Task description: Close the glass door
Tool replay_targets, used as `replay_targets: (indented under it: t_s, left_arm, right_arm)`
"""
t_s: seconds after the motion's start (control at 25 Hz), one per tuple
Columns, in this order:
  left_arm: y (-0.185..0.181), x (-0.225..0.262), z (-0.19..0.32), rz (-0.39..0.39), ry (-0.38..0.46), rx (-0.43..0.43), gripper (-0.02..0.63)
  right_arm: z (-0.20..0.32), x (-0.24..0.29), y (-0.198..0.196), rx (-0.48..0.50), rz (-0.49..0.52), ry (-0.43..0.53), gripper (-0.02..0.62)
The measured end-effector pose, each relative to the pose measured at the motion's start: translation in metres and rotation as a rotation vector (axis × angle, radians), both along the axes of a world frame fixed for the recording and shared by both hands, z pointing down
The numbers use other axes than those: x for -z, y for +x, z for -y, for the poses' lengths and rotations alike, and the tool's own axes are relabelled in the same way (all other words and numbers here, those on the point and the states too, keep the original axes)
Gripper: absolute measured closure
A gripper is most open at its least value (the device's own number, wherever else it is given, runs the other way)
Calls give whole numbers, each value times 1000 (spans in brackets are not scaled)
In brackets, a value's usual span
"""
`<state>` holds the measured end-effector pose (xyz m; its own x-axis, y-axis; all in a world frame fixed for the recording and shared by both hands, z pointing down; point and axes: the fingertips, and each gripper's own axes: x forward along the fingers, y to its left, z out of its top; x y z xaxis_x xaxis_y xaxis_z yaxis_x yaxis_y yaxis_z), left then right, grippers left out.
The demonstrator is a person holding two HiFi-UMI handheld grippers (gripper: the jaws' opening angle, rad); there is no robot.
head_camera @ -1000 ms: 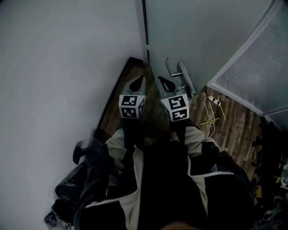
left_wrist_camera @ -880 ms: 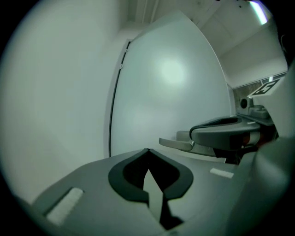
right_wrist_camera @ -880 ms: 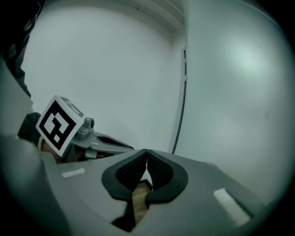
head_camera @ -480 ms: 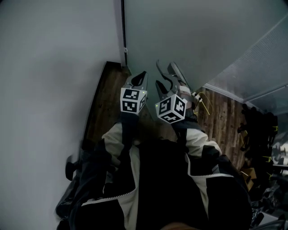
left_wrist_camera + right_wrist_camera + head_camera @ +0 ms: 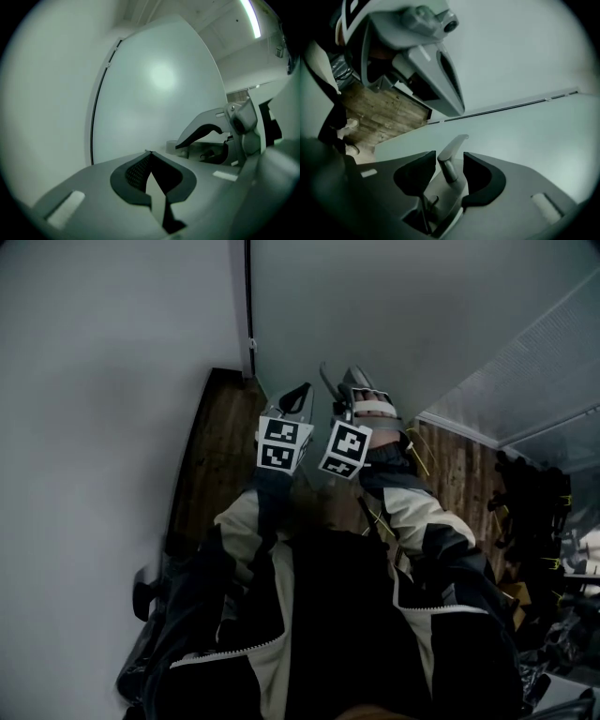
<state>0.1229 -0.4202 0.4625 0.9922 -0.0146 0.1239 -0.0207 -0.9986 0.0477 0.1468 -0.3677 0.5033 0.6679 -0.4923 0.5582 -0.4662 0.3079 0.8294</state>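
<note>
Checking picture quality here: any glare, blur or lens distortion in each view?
Head view: dim overall, the jacket nearly black. Left gripper view: fisheye with black corners, a soft glare patch on the glass door. Right gripper view: fisheye too, scene tilted, the door handle clear at centre.

Pale grey frosted glass door (image 5: pixel 394 315), silver-grey handle (image 5: pixel 449 159), brown wood-grain floor (image 5: pixel 211 442), black-and-cream jacket (image 5: pixel 328 615).

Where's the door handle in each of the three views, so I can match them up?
Head view: handle upper centre.
Left gripper view: centre right, mostly hidden.
Right gripper view: lower centre, between the right gripper's jaws, which have just been opening.
Shared landmark: the dark door-edge seam.
</note>
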Motion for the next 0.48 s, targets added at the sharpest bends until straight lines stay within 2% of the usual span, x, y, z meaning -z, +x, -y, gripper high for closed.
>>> replay_targets:
  t_s: [0.12,0.16,0.48]
  left_arm:
    - [2,0,-1,8,-5,0,601]
    - [3,0,-3,9,-5,-4,601]
    - [0,2,-1,1,-14,-8,601]
  right_arm:
    - [-2,-11,10,-1,-29,-60,423]
    - [-3,-12,13,-6,-32,-60,462]
    - [-8,-12,23,-14,-20,-54,462]
